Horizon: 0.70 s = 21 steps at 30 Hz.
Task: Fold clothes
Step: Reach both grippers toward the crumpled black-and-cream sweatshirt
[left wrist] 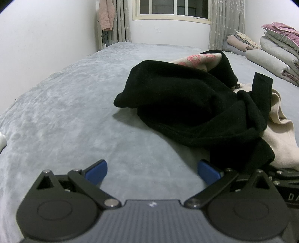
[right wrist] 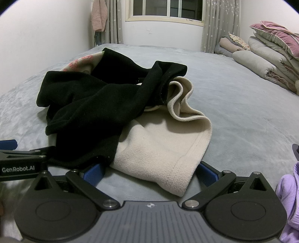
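Observation:
A crumpled black garment [left wrist: 186, 104] lies in a heap on the grey bed [left wrist: 65, 112], tangled with a cream fleece garment [left wrist: 284, 142] and a floral cloth [left wrist: 198, 59]. My left gripper [left wrist: 152, 172] is open and empty, low over the bed, just left of the heap. In the right wrist view the black garment [right wrist: 93, 104] lies over the cream fleece [right wrist: 158, 149]. My right gripper [right wrist: 149, 172] is open, its blue fingers on either side of the fleece's near edge. The left gripper's body [right wrist: 20, 164] shows at the left edge.
Folded quilts [right wrist: 271, 61] and pillows are stacked at the bed's right side. A purple cloth [right wrist: 289, 196] lies at the near right. A window, curtains and a hanging pink garment [right wrist: 99, 16] stand at the far wall.

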{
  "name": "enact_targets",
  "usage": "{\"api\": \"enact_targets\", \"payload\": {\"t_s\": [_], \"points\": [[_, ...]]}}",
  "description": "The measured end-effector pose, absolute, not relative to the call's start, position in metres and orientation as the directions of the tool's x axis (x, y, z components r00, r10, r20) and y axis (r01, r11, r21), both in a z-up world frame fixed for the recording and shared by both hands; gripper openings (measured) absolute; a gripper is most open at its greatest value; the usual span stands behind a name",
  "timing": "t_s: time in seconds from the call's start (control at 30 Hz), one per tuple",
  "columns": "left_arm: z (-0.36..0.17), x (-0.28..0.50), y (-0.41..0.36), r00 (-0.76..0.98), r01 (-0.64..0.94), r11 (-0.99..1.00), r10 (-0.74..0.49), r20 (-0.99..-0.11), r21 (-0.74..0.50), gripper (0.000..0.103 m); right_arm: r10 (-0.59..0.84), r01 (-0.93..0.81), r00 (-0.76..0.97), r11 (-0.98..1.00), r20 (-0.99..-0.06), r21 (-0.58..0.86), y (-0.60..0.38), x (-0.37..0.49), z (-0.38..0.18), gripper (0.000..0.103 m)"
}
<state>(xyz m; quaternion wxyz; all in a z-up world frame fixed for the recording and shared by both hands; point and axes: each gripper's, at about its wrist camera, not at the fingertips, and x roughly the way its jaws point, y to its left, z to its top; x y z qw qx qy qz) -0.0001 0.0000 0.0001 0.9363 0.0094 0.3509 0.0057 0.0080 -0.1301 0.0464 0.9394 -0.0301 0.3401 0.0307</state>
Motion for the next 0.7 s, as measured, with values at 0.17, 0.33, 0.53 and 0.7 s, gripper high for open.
{"api": "enact_targets", "payload": {"t_s": [0.17,0.33,0.53,0.7], "points": [[0.0011,-0.0011,-0.0003,0.753,-0.004,1.000,0.017,-0.658,0.021,0.103,0.037,-0.078,0.768,0.996,-0.639,-0.036,-0.1299,0.0080,0.0460,0.103],[0.0005,-0.0005,-0.0004,0.753,-0.004,1.000,0.017,-0.658,0.020,0.103,0.037,-0.077,0.770,0.996,-0.637,-0.035,-0.1298,0.0079,0.0456,0.103],[0.0017,-0.0020,-0.0006,0.753,-0.005,1.000,0.016,-0.658,0.019,0.103,0.031,-0.083,0.768,0.995,-0.640,-0.052,-0.1285,0.0104,0.0454,0.103],[0.0063,0.0006,0.0025,0.741,0.008,1.000,-0.007,-0.672,-0.001,0.103,0.041,-0.094,0.766,0.994,-0.641,-0.048,-0.1295,0.0136,0.0458,0.103]]}}
